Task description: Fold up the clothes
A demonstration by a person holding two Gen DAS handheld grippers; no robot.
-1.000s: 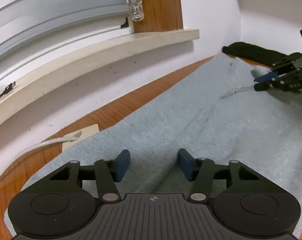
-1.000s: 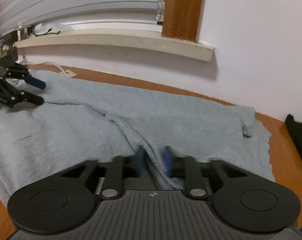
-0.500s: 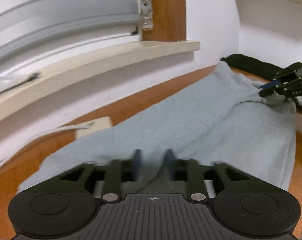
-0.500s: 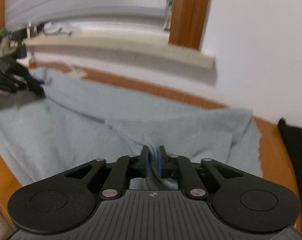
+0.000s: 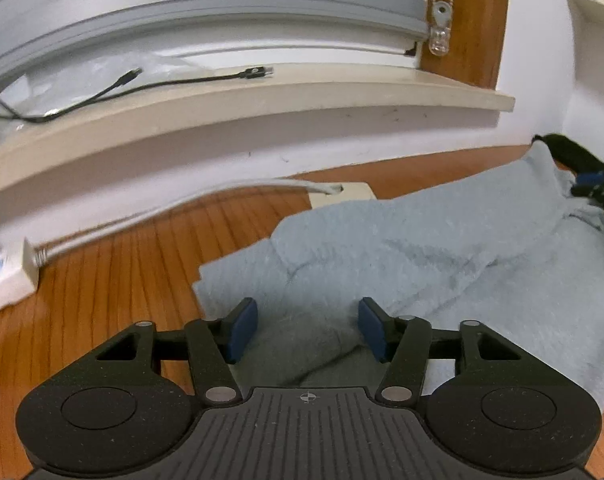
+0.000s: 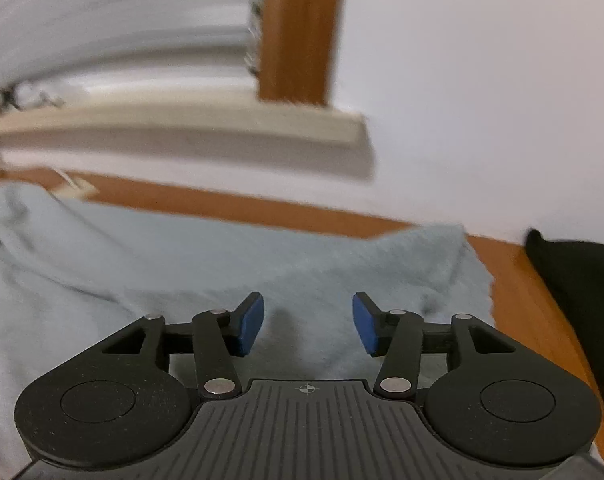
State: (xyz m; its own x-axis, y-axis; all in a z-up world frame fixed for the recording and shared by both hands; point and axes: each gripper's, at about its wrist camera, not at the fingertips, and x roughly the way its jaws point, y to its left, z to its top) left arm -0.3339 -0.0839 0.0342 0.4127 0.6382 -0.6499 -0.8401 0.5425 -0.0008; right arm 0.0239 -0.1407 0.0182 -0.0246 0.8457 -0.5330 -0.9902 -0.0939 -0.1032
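A light blue-grey fleece garment (image 5: 442,248) lies in soft folds on the wooden table (image 5: 114,280), its layered left edge near the middle of the left wrist view. My left gripper (image 5: 308,332) is open low over a fold of it, blue pads wide apart with cloth lying between them. In the blurred right wrist view the same garment (image 6: 222,268) spreads leftward, and my right gripper (image 6: 308,328) is open above it, nothing pinched. The right gripper (image 5: 594,188) also shows at the garment's far end.
A white wall and a cream window sill (image 5: 262,100) with a black cable (image 5: 162,84) run along the table's back. A white cord and socket block (image 5: 342,192) lie beside the garment. A black cloth (image 6: 574,280) sits on the table to the right.
Half a second ago both grippers were closed on folds of the garment. Both have now opened and let go, and the garment's left edge has shifted toward the right.
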